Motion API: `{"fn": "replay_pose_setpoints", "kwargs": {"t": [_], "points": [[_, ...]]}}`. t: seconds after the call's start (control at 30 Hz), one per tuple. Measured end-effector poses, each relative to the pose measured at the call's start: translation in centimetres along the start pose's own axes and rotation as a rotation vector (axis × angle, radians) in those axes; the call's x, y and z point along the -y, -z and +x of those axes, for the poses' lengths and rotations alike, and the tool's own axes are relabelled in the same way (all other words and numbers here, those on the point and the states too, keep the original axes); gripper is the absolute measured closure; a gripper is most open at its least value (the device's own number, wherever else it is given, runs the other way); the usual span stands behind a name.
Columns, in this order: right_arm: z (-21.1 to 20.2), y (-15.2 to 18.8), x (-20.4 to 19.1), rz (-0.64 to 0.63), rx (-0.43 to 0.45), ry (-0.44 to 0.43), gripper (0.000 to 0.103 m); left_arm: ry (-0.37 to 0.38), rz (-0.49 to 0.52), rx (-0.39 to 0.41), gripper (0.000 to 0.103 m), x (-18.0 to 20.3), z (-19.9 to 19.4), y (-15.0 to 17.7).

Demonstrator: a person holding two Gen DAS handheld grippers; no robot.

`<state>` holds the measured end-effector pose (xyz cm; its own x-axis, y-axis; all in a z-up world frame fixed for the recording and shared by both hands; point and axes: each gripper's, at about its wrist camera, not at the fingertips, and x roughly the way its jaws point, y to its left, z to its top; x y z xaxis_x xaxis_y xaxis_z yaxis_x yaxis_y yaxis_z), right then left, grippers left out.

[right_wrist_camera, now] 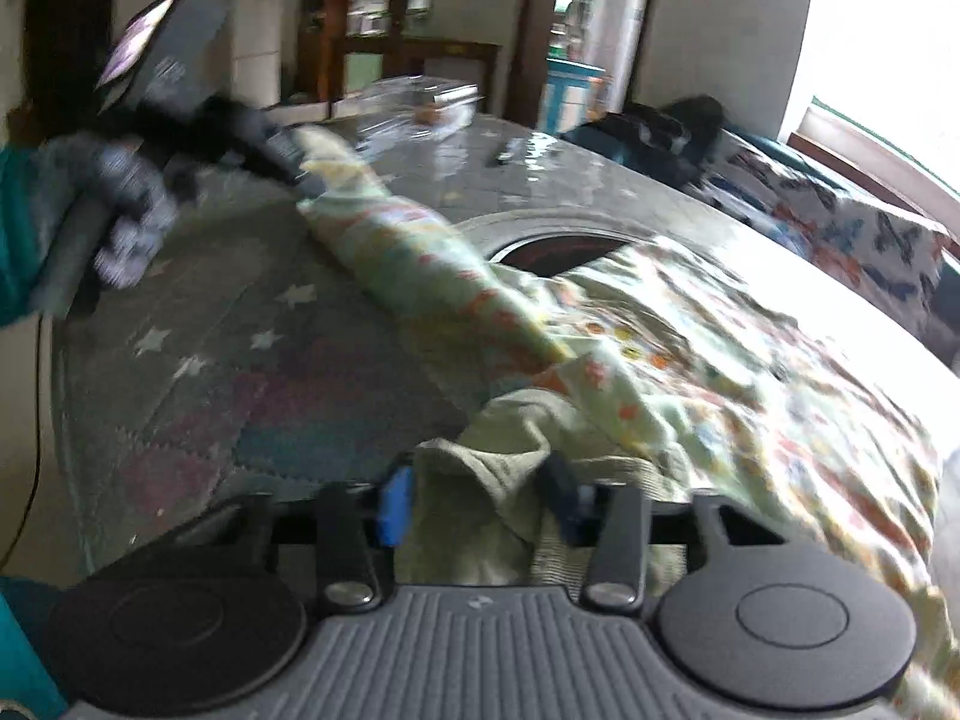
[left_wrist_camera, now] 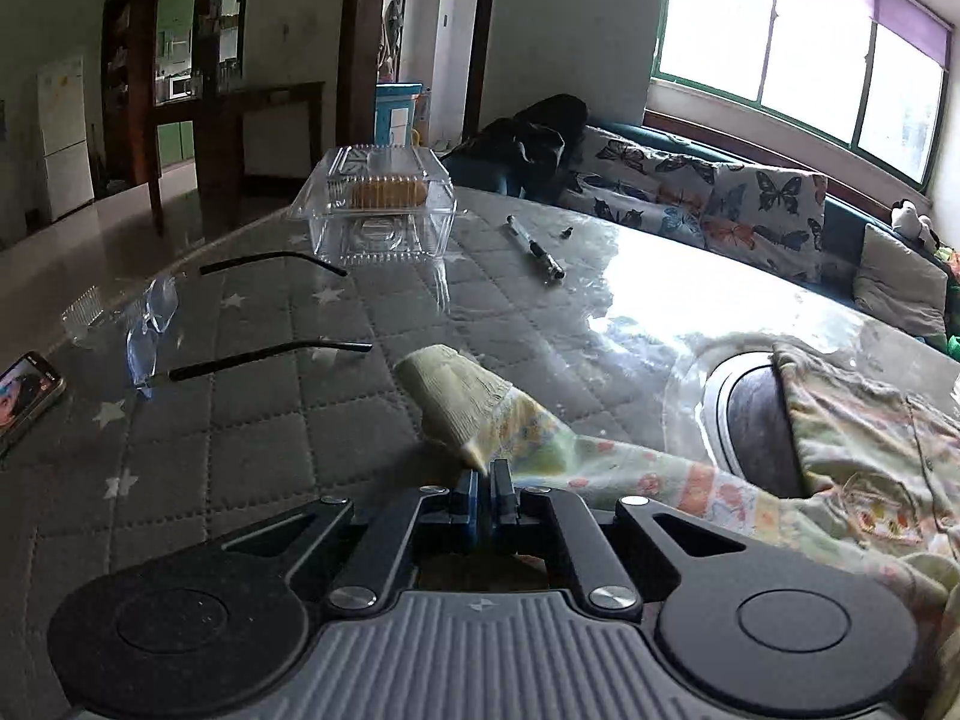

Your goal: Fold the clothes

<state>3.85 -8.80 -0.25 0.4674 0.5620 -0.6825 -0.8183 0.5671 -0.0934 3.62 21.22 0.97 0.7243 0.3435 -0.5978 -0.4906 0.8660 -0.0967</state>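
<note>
Quilted star-patterned counter point(left_wrist_camera: 252, 396) under clear film, filling both frames. Left tool point(left_wrist_camera: 487, 483), lower centre, clenched on the sleeve of a pale floral garment point(left_wrist_camera: 840, 450) spread to the right. Right tool point(right_wrist_camera: 480, 498), fingers apart, with the garment's ribbed hem bunched between them. Eyeglasses point(left_wrist_camera: 180, 324) and plastic box point(left_wrist_camera: 378, 204) at upper left.

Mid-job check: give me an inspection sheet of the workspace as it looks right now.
Surface: grey quilted star-print table cover under glossy clear film.
Job's things: pale green printed garment, sleeve stretched out, partly over a round dark opening.
Clutter: clear plastic clamshell box, rimless glasses, black pen, smartphone.
Grippers: left tool shut on the sleeve; right tool around the ribbed hem.
Cables: thin dark cable.
Surroundings: butterfly-print sofa, windows.
</note>
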Motion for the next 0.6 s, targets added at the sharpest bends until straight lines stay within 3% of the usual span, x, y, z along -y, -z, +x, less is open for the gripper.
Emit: {"fn": "replay_pose_setpoints", "kwargs": {"t": [0.1, 0.37, 0.43, 0.47, 0.5, 0.6], "points": [[-1.1, -0.3, 1.6, 0.078, 0.006, -0.013, 0.087, 0.007, 0.001, 0.030, 0.099, -0.1, -0.6, -0.7], [-5.2, -0.6, 4.3, 0.135, -0.011, -0.154, 0.089, 0.035, 0.009, 0.099, 0.101, -1.2, -2.8, -1.4], [-5.8, -0.3, 4.5, 0.118, -0.037, -0.207, 0.082, 0.018, 0.035, 0.094, 0.101, -1.6, -3.2, -0.7], [-5.7, 0.1, 4.2, 0.091, -0.063, -0.237, 0.068, 0.006, 0.043, 0.083, 0.101, -2.0, -3.2, -0.4], [-5.6, 0.4, 3.9, 0.077, -0.078, -0.251, 0.062, -0.013, 0.041, 0.056, 0.101, -2.5, -2.7, 0.0], [-5.7, 0.6, 3.3, 0.030, -0.097, -0.265, 0.062, -0.039, 0.011, -0.034, 0.098, -4.1, -1.5, 0.8]]}}
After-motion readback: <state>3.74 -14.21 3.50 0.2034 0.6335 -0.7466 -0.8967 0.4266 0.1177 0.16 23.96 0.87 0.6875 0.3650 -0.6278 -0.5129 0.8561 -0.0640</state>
